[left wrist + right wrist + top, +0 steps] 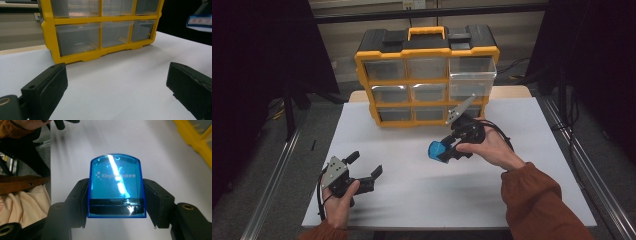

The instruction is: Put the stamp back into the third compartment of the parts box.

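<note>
Surroundings: dark curtains are seen to either side, with a white table (412, 200) set between metal rails; the plain top leaves each item easy to pick out.

Organiser: a yellow drawer organiser (427, 75) with clear drawers is stood upright at the far edge of the table, its front turned toward the person so that the drawers can be reached. The top right drawer (473, 70) is seen pulled out a little, likely to receive something.

Held item: a blue translucent box (116, 186) with a black band and printed lettering is carried clear of the table, in front of the organiser and below that drawer.

Right gripper (451, 150): its jaws are clamped on the two flat sides of the box, so that the rounded end is kept pointing away and the load cannot twist.

Left gripper (362, 172): it is rested on the near left part of the table, well apart from the box, with its jaws spread wide and nothing between them; it seems parked out of the way.

Judged step: transport of the box toward the organiser.
</note>
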Tool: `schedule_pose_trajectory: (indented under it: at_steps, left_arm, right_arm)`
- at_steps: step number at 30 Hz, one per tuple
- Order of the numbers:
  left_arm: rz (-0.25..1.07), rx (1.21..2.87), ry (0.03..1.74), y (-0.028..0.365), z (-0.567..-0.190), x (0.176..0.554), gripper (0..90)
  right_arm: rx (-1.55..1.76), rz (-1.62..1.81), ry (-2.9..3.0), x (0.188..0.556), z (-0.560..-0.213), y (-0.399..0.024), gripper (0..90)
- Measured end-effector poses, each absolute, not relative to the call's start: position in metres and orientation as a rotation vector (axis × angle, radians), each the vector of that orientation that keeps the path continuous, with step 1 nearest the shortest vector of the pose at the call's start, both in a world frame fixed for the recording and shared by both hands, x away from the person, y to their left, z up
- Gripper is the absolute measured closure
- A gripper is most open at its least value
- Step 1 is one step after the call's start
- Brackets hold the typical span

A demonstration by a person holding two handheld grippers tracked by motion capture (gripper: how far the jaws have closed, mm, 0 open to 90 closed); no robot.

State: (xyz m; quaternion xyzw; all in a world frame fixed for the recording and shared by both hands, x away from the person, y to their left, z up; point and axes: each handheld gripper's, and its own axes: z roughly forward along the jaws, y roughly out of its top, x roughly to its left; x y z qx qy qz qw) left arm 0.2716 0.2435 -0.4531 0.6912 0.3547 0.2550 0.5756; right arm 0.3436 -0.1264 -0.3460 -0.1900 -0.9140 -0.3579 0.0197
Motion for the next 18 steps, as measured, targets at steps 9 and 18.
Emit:
schedule_pose_trajectory:
  at_steps: [9,18]
  left_arm:
    - [0.589,1.614,0.83,0.244,-0.453,0.271,3.7]
    - [0.592,1.613,0.835,0.243,-0.453,0.271,3.7]
  right_arm:
    - [-0.615,-1.128,-2.835,0.349,-0.326,-0.13,41.5]
    - [-0.607,-1.147,-2.869,0.352,-0.302,-0.134,41.5]
